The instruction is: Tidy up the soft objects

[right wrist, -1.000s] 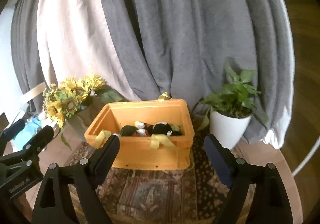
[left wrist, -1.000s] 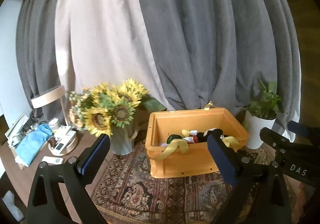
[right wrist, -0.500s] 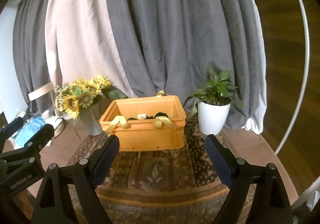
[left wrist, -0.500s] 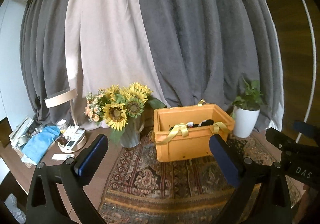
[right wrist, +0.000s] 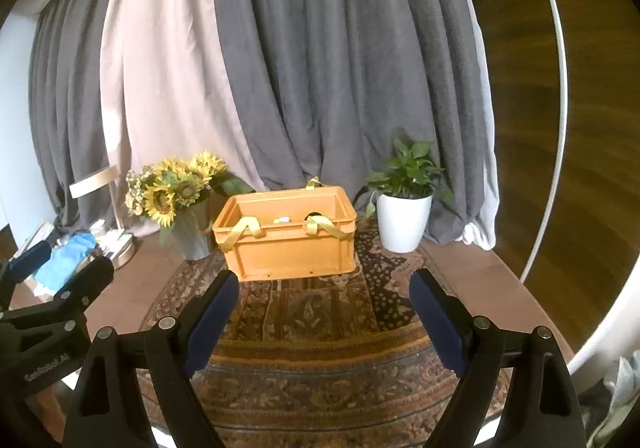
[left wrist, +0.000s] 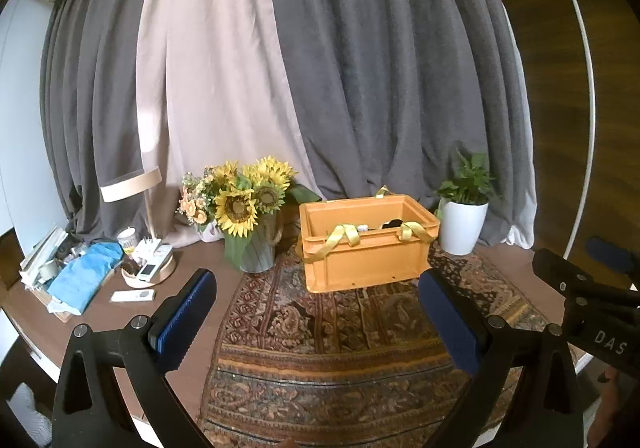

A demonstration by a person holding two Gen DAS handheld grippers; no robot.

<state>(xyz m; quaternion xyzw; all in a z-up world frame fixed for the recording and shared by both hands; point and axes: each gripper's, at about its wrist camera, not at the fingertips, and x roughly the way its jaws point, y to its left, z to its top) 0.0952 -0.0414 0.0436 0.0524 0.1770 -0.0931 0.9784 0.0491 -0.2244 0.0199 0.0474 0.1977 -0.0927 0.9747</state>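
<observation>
An orange crate [left wrist: 366,262] [right wrist: 290,248] with yellow ribbon handles stands on a patterned rug [left wrist: 344,332] [right wrist: 316,312]. Only the tops of the soft objects [left wrist: 390,225] [right wrist: 316,215] inside show above its rim, dark and white. My left gripper [left wrist: 318,300] is open and empty, well in front of the crate. My right gripper [right wrist: 324,298] is also open with nothing between its blue pads. In the left wrist view the right gripper's black body [left wrist: 588,300] shows at the right; in the right wrist view the left gripper's body [right wrist: 48,304] shows at the left.
A sunflower bouquet in a grey vase [left wrist: 250,208] [right wrist: 180,196] stands left of the crate, a potted plant in a white pot [left wrist: 464,216] [right wrist: 404,208] right of it. A lamp [left wrist: 132,180], blue cloth [left wrist: 86,276] and remotes [left wrist: 132,295] lie at the left. Grey and beige curtains [left wrist: 320,68] hang behind.
Both grippers have drawn back from the crate, which now looks smaller and farther away. More rug shows in front of it. Both stay open.
</observation>
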